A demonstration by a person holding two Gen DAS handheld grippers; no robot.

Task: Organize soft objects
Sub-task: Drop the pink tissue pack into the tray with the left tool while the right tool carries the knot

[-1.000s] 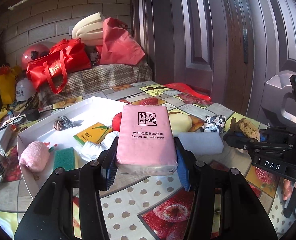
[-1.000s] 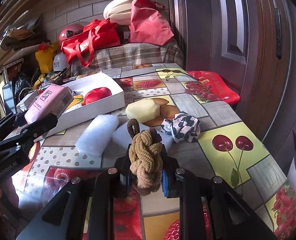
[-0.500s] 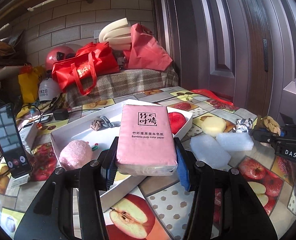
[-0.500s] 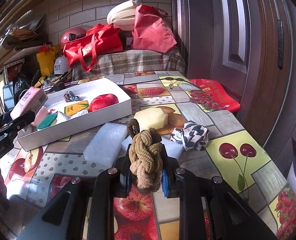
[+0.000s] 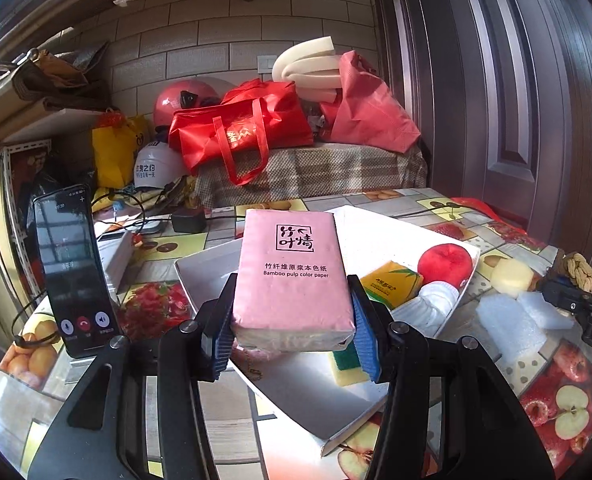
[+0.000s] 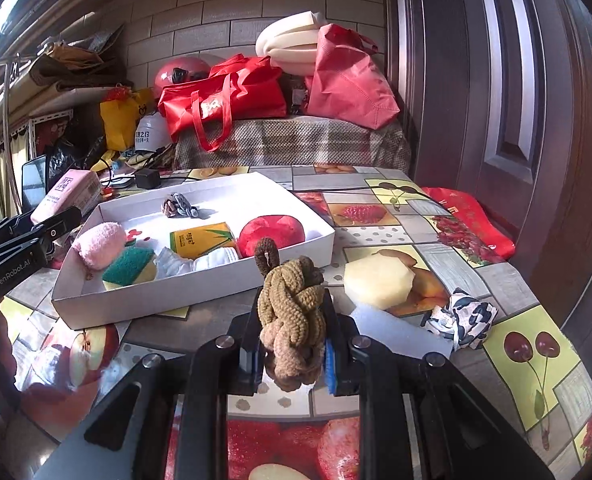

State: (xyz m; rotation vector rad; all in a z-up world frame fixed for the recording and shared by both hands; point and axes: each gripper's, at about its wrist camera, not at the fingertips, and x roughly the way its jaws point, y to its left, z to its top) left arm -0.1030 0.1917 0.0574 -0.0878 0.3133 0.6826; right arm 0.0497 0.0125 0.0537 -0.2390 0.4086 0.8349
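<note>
A: Jaws, left gripper (image 5: 293, 332): clamped on a pink tissue pack (image 5: 293, 276), one blue pad flat against each long side, pack lifted over the near-left end of the white tray (image 6: 199, 300).

B: Jaws, right gripper (image 6: 289, 354)?

A: Pressed onto a brown braided rope knot (image 6: 291, 312), its dark loop standing up above the pads. It hangs over the fruit-print tablecloth (image 6: 532, 356), just near of the tray's long wall.

B: Tray contents?

A: Pink fluffy ball (image 6: 99, 245) at the left end; green-and-yellow sponge (image 6: 129, 268) beside it; crumpled white cloth (image 6: 199, 262); yellow tissue packet (image 6: 203, 240); red apple-shaped cushion (image 6: 271, 234) at the right end; small grey-and-brown knot (image 6: 177, 206) at the far side.

B: Outside the tray?

A: Right of it, on the cloth: pale yellow foam block (image 6: 378, 282), black-and-white patterned cloth bundle (image 6: 462, 316), white foam sheet (image 6: 400, 330) partly behind the right gripper. Phone (image 5: 75, 272) standing upright, far left.
</note>
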